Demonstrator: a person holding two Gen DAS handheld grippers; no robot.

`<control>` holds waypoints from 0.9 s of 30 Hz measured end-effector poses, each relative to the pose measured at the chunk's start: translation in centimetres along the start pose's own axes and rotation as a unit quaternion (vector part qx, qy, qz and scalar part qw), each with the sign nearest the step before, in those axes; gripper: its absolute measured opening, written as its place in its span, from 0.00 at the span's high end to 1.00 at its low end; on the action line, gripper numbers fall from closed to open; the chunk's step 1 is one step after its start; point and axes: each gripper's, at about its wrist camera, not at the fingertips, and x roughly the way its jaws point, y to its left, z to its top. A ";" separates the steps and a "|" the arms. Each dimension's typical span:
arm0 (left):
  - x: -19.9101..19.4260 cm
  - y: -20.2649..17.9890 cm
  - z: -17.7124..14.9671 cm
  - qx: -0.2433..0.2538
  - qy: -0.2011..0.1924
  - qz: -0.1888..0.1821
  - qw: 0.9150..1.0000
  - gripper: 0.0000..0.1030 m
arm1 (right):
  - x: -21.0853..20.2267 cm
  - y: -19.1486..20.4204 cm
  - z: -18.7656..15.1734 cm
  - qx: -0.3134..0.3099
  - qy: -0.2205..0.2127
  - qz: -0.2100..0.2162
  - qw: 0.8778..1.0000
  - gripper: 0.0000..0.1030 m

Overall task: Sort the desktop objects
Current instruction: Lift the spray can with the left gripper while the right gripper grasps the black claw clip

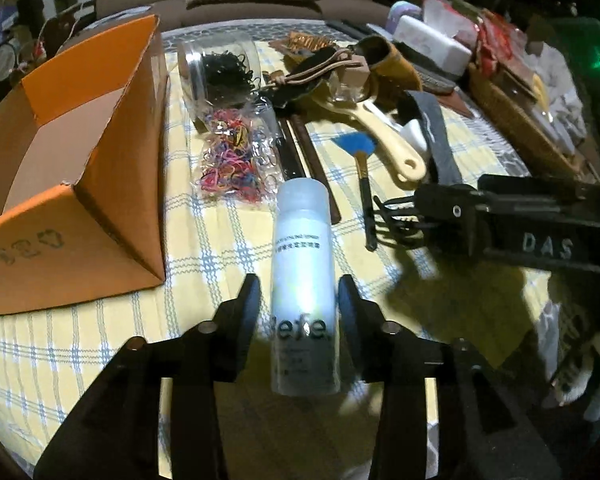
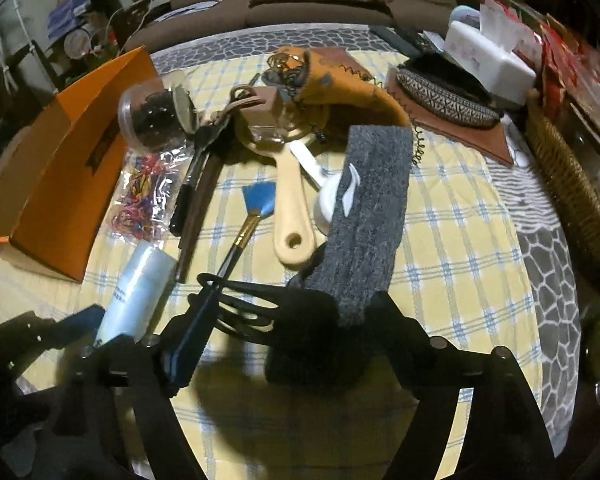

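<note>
My left gripper (image 1: 298, 300) is shut on a frosted white bottle (image 1: 303, 280) marked "efe" and holds it lengthwise above the checked cloth. The open orange cardboard box (image 1: 72, 184) stands to its left. The bottle also shows in the right wrist view (image 2: 134, 292), near the box (image 2: 60, 168). My right gripper (image 2: 276, 320) has its jaws wide apart around a dark object with black prongs (image 2: 240, 304), at the lower end of a grey band (image 2: 368, 216); I cannot tell whether it grips. That gripper appears in the left wrist view (image 1: 404, 216).
On the cloth lie a bag of coloured rubber bands (image 1: 236, 160), a clear jar of black bands (image 1: 220, 72), a blue-tipped brush (image 2: 252, 216), a cream hand mirror (image 2: 292, 200), dark sticks (image 2: 196, 200), a yellow pouch (image 2: 340, 88). A wicker basket (image 2: 572, 184) stands right.
</note>
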 end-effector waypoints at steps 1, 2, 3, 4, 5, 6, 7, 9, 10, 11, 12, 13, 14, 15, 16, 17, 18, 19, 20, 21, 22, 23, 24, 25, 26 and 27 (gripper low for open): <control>0.2 0.0 0.0 0.001 0.001 0.003 1.000 0.57 | 0.2 0.2 0.0 -0.002 0.002 -0.003 1.000 0.18; 0.5 -0.1 0.0 0.002 0.003 0.006 1.000 0.56 | 0.5 0.4 0.1 -0.004 0.006 -0.007 1.000 0.17; 0.7 0.0 0.1 0.003 0.004 0.008 1.000 0.56 | 0.7 0.5 0.1 -0.004 0.009 -0.011 1.000 0.17; 1.0 0.0 0.1 0.003 0.006 0.009 1.000 0.56 | 1.0 0.6 0.1 -0.004 0.012 -0.012 1.000 0.17; 1.2 0.1 0.0 0.002 0.008 0.009 1.000 0.56 | 1.3 0.8 0.1 -0.005 0.016 -0.012 1.000 0.17; 1.6 0.3 0.0 0.000 0.011 0.007 1.000 0.56 | 1.7 1.0 0.1 -0.010 0.022 -0.012 1.000 0.17; 1.8 0.4 -0.2 -0.001 0.013 0.006 1.000 0.57 | 1.9 1.2 0.1 -0.014 0.025 -0.014 0.999 0.17; 1.8 0.4 -0.4 -0.001 0.006 0.003 1.000 0.61 | 2.2 1.6 0.0 -0.022 0.029 -0.013 0.999 0.17; 1.7 0.3 -0.4 0.000 0.006 -0.001 1.000 0.67 | 2.2 1.7 0.0 -0.025 0.028 -0.012 0.999 0.17; 1.7 0.3 -0.4 0.000 0.005 -0.004 1.000 0.69 | 2.2 1.9 0.0 -0.027 0.026 -0.013 0.999 0.17; 1.7 0.2 -0.4 0.000 0.005 -0.002 1.000 0.69 | 2.4 2.1 -0.1 -0.029 0.028 -0.016 0.999 0.16; 1.7 0.2 -0.4 0.000 0.006 -0.001 1.000 0.69 | 2.8 2.2 -0.1 -0.030 0.032 -0.017 0.999 0.16; 1.7 0.1 -0.4 -0.001 0.006 -0.002 1.000 0.69 | 3.4 2.2 -0.1 -0.029 0.044 -0.020 0.998 0.16; 1.6 0.3 -0.3 -0.005 0.007 -0.005 1.000 0.69 | 3.6 2.3 -0.2 -0.027 0.052 -0.021 0.998 0.16; 1.6 0.3 -0.3 -0.006 0.009 -0.006 1.000 0.69 | 3.6 2.2 -0.2 -0.024 0.056 -0.019 0.998 0.16; 1.6 0.3 -0.3 -0.007 0.010 -0.007 1.000 0.69 | 3.4 2.2 -0.3 -0.023 0.053 -0.011 0.998 0.16; 1.5 0.4 -0.4 -0.009 0.009 -0.006 1.000 0.68 | 3.0 2.2 -0.3 -0.024 0.047 -0.007 0.999 0.16; 1.5 0.4 -0.4 -0.011 0.008 -0.004 1.000 0.67 | 2.8 2.3 -0.3 -0.026 0.040 -0.005 0.999 0.16; 1.5 0.5 -0.4 -0.012 0.007 -0.005 1.000 0.67 | 2.7 2.4 -0.2 -0.029 0.034 -0.007 0.999 0.16; 1.5 0.5 -0.4 -0.013 0.007 -0.006 1.000 0.66 | 2.9 2.4 -0.2 -0.031 0.035 -0.010 0.999 0.15; 1.6 0.4 -0.4 -0.013 0.005 -0.005 1.000 0.66 | 3.3 2.5 -0.3 -0.033 0.041 -0.014 0.999 0.15; 1.6 0.3 -0.4 -0.010 0.006 -0.002 1.000 0.66 | 4.0 2.6 -0.4 -0.037 0.051 -0.020 0.998 0.15; 1.6 0.2 -0.4 -0.005 0.005 0.000 1.000 0.68 | 4.2 2.6 -0.4 -0.037 0.051 -0.022 0.998 0.15; 1.6 0.2 -0.4 -0.004 0.004 -0.002 1.000 0.69 | 4.3 2.5 -0.4 -0.038 0.051 -0.025 0.998 0.15; 1.6 0.2 -0.4 -0.006 0.005 -0.003 1.000 0.69 | 4.3 2.5 -0.4 -0.042 0.048 -0.026 0.998 0.16; 1.6 0.3 -0.4 -0.007 0.007 -0.005 1.000 0.69 | 4.2 2.5 -0.4 -0.043 0.047 -0.025 0.998 0.19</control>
